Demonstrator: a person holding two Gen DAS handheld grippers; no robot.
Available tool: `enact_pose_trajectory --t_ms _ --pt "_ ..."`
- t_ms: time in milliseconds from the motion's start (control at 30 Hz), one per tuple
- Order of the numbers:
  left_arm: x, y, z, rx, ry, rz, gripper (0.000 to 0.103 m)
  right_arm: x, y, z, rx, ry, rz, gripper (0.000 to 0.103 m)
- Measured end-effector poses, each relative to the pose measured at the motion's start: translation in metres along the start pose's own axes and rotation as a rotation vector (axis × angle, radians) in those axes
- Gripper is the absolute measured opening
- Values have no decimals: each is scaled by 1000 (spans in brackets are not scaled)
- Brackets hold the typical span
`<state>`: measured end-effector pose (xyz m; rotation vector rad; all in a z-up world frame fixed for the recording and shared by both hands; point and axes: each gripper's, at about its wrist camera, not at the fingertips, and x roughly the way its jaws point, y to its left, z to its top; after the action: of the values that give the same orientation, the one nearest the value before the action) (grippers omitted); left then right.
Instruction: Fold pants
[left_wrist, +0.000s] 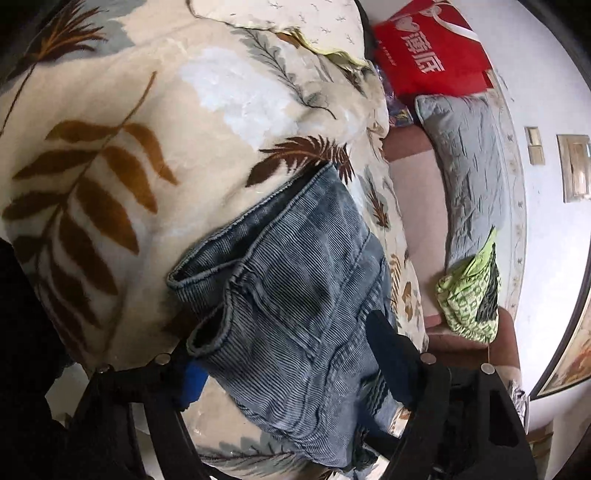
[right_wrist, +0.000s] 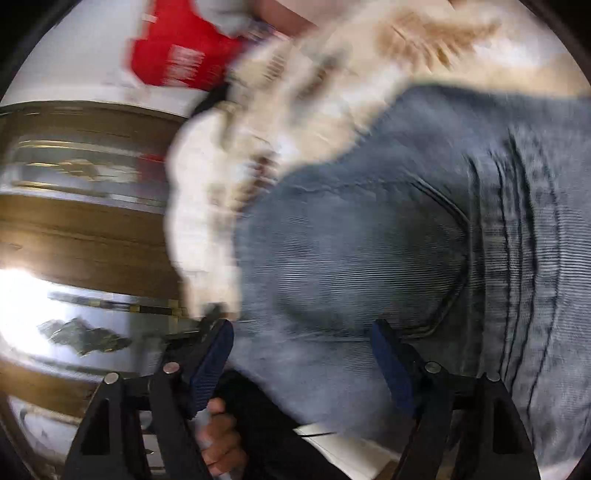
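1. Blue corduroy pants (left_wrist: 295, 295) – folded into a thick bundle on the leaf-print blanket (left_wrist: 110, 147), near its edge.
2. Probably soft, fairly heavy and ribbed, so unlikely to slip; best taken at the stacked hems or an outer fold.
3. Left gripper (left_wrist: 291, 354): jaws apart, straddling the bundle, not visibly pressing.
4. Right gripper (right_wrist: 303, 354): jaws apart over the cloth – view blurred.
5. Beyond the blanket: grey pillow (left_wrist: 469, 166), red bag (left_wrist: 428, 55), white wall.
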<state>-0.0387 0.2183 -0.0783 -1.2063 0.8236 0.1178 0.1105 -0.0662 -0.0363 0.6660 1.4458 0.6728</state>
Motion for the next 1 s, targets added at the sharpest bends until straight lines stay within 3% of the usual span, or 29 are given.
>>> enact_pose_trajectory --t_ms 67,100,133,167,233,267,333,433,567,667,733,800,867,933,1000 --pt "0 -1 1 9 -4 12 73 3 -6 2 47 -18 14 79" --pt "1 -2 3 18 -10 33 57 1 -3 2 47 -20 11 79" --pt "2 -4 4 41 -14 64 33 -3 3 1 32 -37 6 79" --pt "3 -2 5 57 -13 86 26 -6 9 0 18 -55 11 79" --pt "4 2 5 54 -8 95 22 -9 21 2 -30 -76 27 79" --pt "4 1 5 61 -10 103 21 -4 22 5 -38 -85 -6 79" --pt "4 -3 5 76 -14 114 19 25 3 13 19 -14 -72 80" --pt "2 -7 5 95 -26 130 17 19 7 13 44 -26 -56 79" --pt "1 -10 3 119 -40 155 16 6 27 16 -17 -85 -33 79" --pt "3 -9 3 110 -28 160 17 39 12 23 19 10 -71 79" --pt "0 -9 4 120 -16 154 19 28 22 28 -19 21 -58 79" --pt "-13 -16 1 160 -32 166 20 5 37 41 -102 -29 -89 79" --pt "-31 -32 -6 252 -93 190 26 -24 47 64 -173 -120 -195 79" --pt "-47 -45 -12 316 -145 197 50 -36 49 87 -224 -166 -271 79" --pt "-60 -60 -16 377 -223 205 67 -33 47 105 -309 -154 -384 79"
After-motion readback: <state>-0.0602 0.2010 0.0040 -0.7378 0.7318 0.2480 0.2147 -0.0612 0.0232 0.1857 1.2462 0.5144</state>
